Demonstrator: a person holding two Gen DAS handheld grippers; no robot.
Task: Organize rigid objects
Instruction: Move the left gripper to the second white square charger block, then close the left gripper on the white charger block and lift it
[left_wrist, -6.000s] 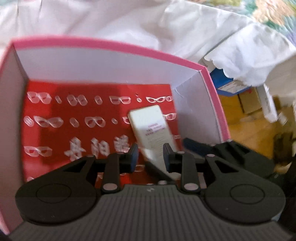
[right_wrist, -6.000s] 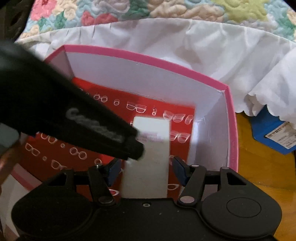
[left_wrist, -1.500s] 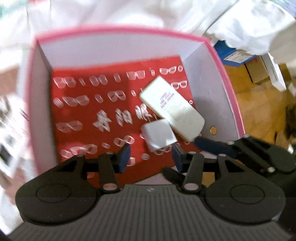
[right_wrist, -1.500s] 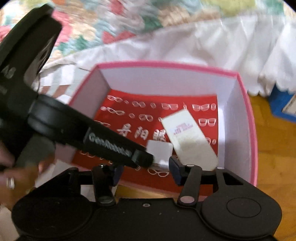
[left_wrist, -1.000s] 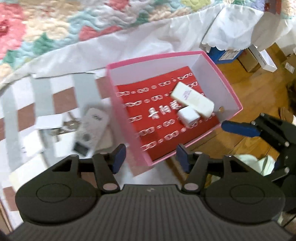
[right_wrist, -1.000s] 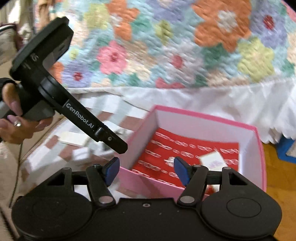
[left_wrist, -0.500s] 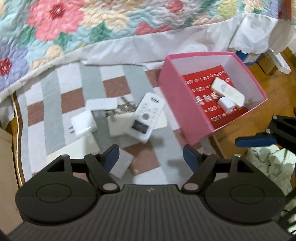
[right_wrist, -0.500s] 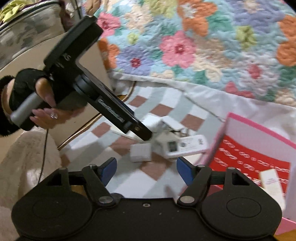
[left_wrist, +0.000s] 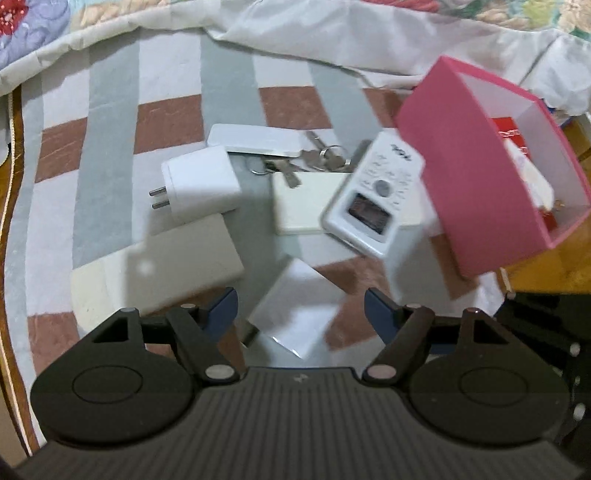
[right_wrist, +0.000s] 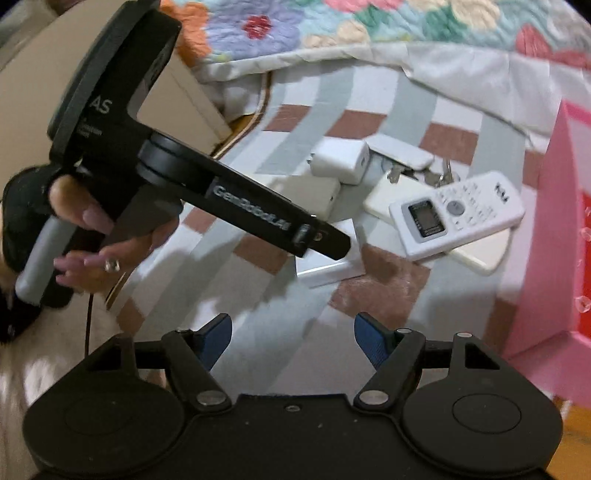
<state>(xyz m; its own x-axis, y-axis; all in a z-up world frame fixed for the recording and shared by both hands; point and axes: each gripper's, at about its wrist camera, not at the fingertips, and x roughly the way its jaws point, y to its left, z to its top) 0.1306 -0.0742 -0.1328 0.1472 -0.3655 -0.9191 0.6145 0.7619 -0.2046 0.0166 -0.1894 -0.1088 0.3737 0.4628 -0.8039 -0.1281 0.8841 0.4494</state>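
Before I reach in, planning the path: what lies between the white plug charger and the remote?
In the left wrist view, keys between charger and remote.

A rug of grey, white and brown woven checks (left_wrist: 166, 114) covers the floor. Along its 12 o'clock side hangs a white scalloped bed skirt (left_wrist: 332, 33) under a quilted floral bedspread (right_wrist: 369, 22). At 3 o'clock lies bare orange-brown wooden flooring (left_wrist: 546, 266) (glossy, softly lit).

Checked rug (left_wrist: 166, 110) under white gadgets (left_wrist: 199, 182)
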